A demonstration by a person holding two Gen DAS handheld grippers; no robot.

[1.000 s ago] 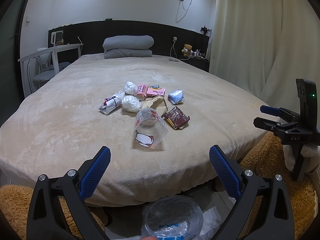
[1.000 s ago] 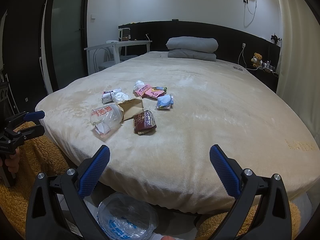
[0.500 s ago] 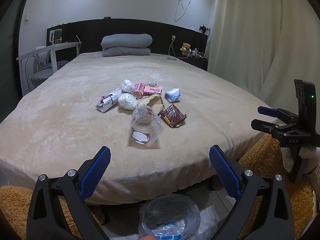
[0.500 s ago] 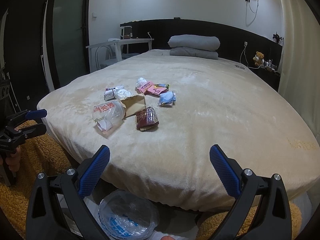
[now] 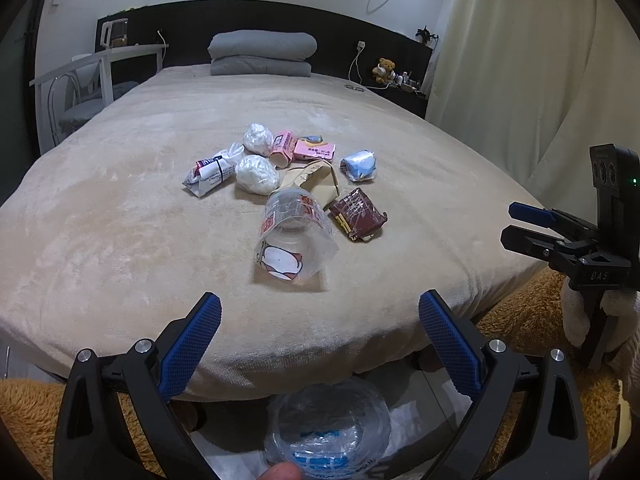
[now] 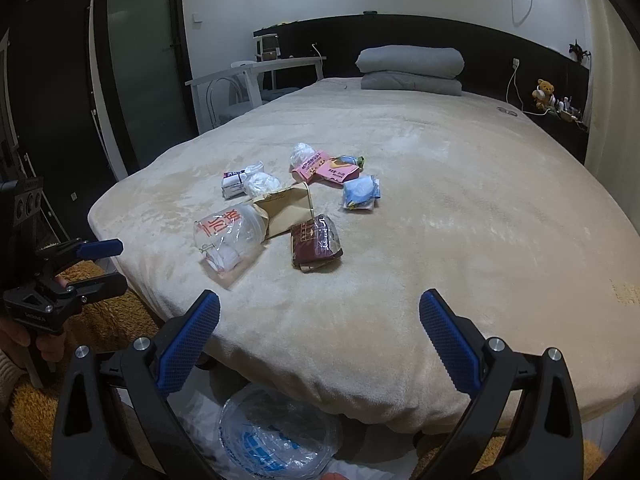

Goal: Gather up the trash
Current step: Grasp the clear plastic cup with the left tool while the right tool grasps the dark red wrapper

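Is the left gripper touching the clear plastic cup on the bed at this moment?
Apart. In the left wrist view, bare blanket shows between the open left gripper and the clear plastic cup; the cup lies on its side on the bed, beyond both fingertips.

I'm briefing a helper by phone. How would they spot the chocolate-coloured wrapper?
On the beige plush bed, find the trash cluster in the middle. The dark brown crinkled foil wrapper lies at its near right edge, beside the clear plastic cup; it is the only dark piece there.
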